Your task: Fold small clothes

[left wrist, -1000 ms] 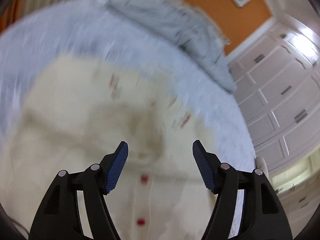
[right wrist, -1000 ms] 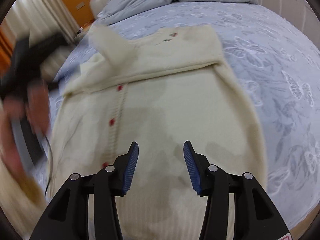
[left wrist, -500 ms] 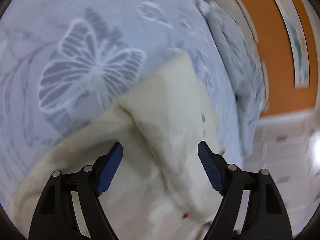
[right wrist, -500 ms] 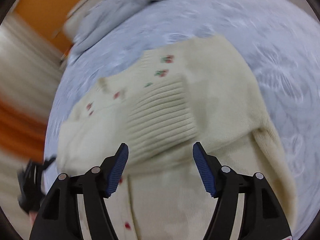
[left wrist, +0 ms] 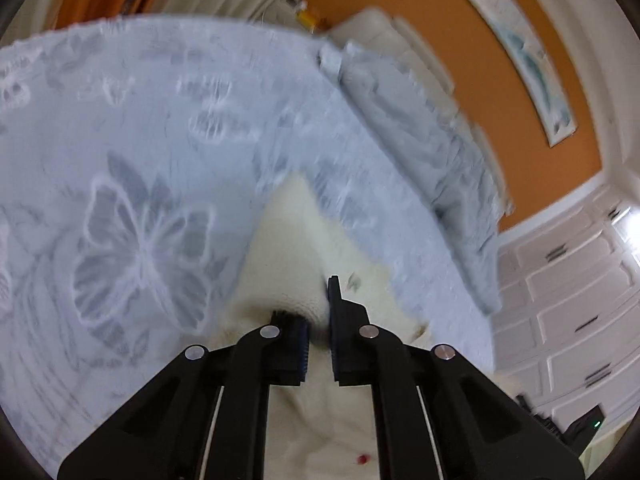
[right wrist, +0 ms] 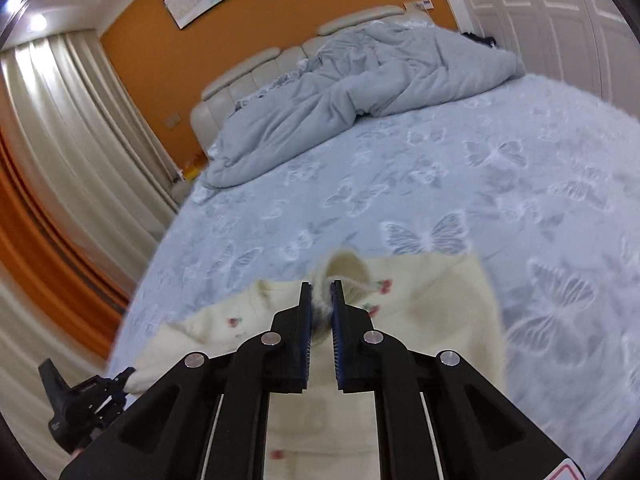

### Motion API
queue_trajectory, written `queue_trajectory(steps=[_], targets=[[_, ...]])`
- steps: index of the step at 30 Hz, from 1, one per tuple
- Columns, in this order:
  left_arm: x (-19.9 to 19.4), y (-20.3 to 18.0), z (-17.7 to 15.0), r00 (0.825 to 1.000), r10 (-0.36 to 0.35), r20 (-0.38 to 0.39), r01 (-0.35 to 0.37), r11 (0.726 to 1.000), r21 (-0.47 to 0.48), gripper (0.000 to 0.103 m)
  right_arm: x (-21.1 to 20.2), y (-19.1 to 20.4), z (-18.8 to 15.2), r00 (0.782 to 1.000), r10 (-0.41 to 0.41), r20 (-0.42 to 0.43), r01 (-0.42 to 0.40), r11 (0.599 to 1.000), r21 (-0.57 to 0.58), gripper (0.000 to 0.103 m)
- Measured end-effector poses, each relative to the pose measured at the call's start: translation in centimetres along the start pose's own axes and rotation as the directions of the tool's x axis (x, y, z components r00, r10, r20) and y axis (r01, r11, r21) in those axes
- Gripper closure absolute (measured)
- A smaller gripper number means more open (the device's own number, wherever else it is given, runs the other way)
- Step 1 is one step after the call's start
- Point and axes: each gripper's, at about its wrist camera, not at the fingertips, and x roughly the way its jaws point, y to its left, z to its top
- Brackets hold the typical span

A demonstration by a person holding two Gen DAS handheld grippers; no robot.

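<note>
Cardigan [right wrist: 420, 312], cream knit with small cherry motifs and red buttons, lies on the butterfly-print bedspread [right wrist: 440, 168], well short of the grey duvet [right wrist: 340, 92] heaped at the headboard. My right gripper [right wrist: 320, 304] has its jaws drawn nearly together on a ribbed fold of knit at the cardigan's far edge, by the cherry motifs; cloth bunches between the pads. My left gripper [left wrist: 318, 320] is likewise nearly closed, pinching a raised ridge of the same cardigan [left wrist: 292, 240], with a point of cloth standing up beyond the fingertips. Which part of the garment that is, I cannot tell; the left view is blurred.

Judgement: a fold is in hand, both grips taken. The next move calls for both grippers to travel together, carrying the held edge over the body toward the near hem, keeping the knit taut and level so the button placket does not skew.
</note>
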Motion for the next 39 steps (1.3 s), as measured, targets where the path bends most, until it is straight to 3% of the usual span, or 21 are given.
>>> queue_trajectory(steps=[2,3,4,5,9,11,12,15,18,21,23,24,25,27,30,32,33,35,36,37,39], targets=[[3.3,1.2,-2.1,0.991,0.105,-0.08,-0.102,0.994,0.043,0.096,5.2,-3.3,-2.5,0.98,-0.089,-0.176,0.096,0.995,0.031,0.095],[4.2,1.8,-3.1,0.986,0.14,-0.086,-0.135,0.989,0.059,0.096,7.3,-4.7,-3.9,0.957,-0.121,-0.264,0.134,0.99,0.032,0.095],[3.8,2.1,-3.6,0.99,0.126,-0.057,-0.122,0.99,0.068,0.095,8.7,-5.6,-5.9,0.944,-0.144,-0.296,0.152,0.988,0.003,0.096],[3.5,1.9,-3.7,0.991,0.129,-0.041,-0.125,0.988,0.087,0.095,7.9,-5.3,-6.0,0.956,-0.143,-0.255,0.144,0.99,-0.015,0.095],[3.7,2.5,-2.8,0.992,0.116,-0.056,-0.113,0.992,0.057,0.089,6.1,-4.8,-5.8,0.964,-0.138,-0.226,0.146,0.989,0.02,0.093],[2.3,3.2,-2.6,0.99,0.129,-0.064,-0.128,0.992,0.022,0.082,3.2,-4.9,-5.6,0.963,-0.229,-0.14,0.235,0.971,0.033,0.08],[1.5,3.2,-2.3,0.991,0.118,-0.069,-0.118,0.993,0.014,0.083,1.5,-4.9,-5.4,0.966,-0.247,-0.08,0.252,0.965,0.066,0.08],[-3.4,2.8,-2.8,0.994,0.112,0.0,-0.112,0.993,0.043,0.075,1.0,-3.3,-4.1,0.985,-0.161,-0.057,0.162,0.986,0.023,0.081],[-5.1,0.0,-2.4,0.986,0.118,0.114,-0.135,0.98,0.149,0.074,3.5,0.1,-3.6,0.99,-0.049,-0.13,0.039,0.997,-0.073,0.089],[-0.4,-1.2,-2.0,0.983,0.179,0.031,-0.182,0.963,0.199,0.073,10.1,4.0,-4.4,0.955,-0.002,-0.298,-0.057,0.981,-0.188,0.091],[3.3,0.2,-2.1,0.96,0.276,-0.038,-0.264,0.944,0.198,0.075,13.2,3.9,-4.8,0.934,-0.081,-0.347,-0.008,0.968,-0.249,0.101],[4.3,1.0,-2.2,0.957,0.285,-0.049,-0.27,0.942,0.202,0.078,14.6,2.9,-4.7,0.925,-0.122,-0.36,0.03,0.967,-0.252,0.103],[4.6,1.3,-2.2,0.963,0.267,-0.031,-0.254,0.943,0.215,0.079,15.4,1.2,-4.0,0.927,-0.084,-0.366,0.022,0.985,-0.17,0.103],[4.9,0.8,-2.3,0.96,0.281,-0.012,-0.267,0.924,0.273,0.079,14.8,-0.3,-2.9,0.933,-0.038,-0.358,0.038,0.999,-0.008,0.103],[5.0,1.1,-2.5,0.967,0.254,0.007,-0.245,0.925,0.29,0.079,11.7,1.1,-2.7,0.971,0.002,-0.24,-0.017,0.998,-0.057,0.103],[5.1,0.9,-2.6,0.969,0.249,0.01,-0.24,0.922,0.305,0.079,14.2,-0.5,-4.6,0.926,-0.154,-0.344,0.108,0.983,-0.151,0.103],[5.2,0.7,-2.6,0.967,0.254,0.0,-0.241,0.918,0.314,0.079,14.0,-1.4,-4.8,0.94,-0.099,-0.326,0.061,0.99,-0.123,0.103],[3.7,0.5,-2.1,0.969,0.241,-0.046,-0.218,0.932,0.29,0.08,11.5,-1.7,-3.8,0.938,-0.159,-0.307,0.13,0.985,-0.113,0.097],[2.6,0.8,-2.0,0.973,0.22,-0.062,-0.196,0.942,0.272,0.076,9.5,-1.6,-3.5,0.945,-0.169,-0.279,0.144,0.983,-0.111,0.09],[0.6,0.8,-2.0,0.981,0.181,-0.074,-0.157,0.953,0.258,0.064,5.8,-1.8,-3.5,0.965,-0.139,-0.223,0.117,0.987,-0.11,0.087],[-2.8,1.2,-2.7,0.984,0.165,-0.07,-0.141,0.952,0.272,0.045,1.1,-2.5,-4.5,0.973,-0.143,-0.182,0.12,0.984,-0.133,0.07]])
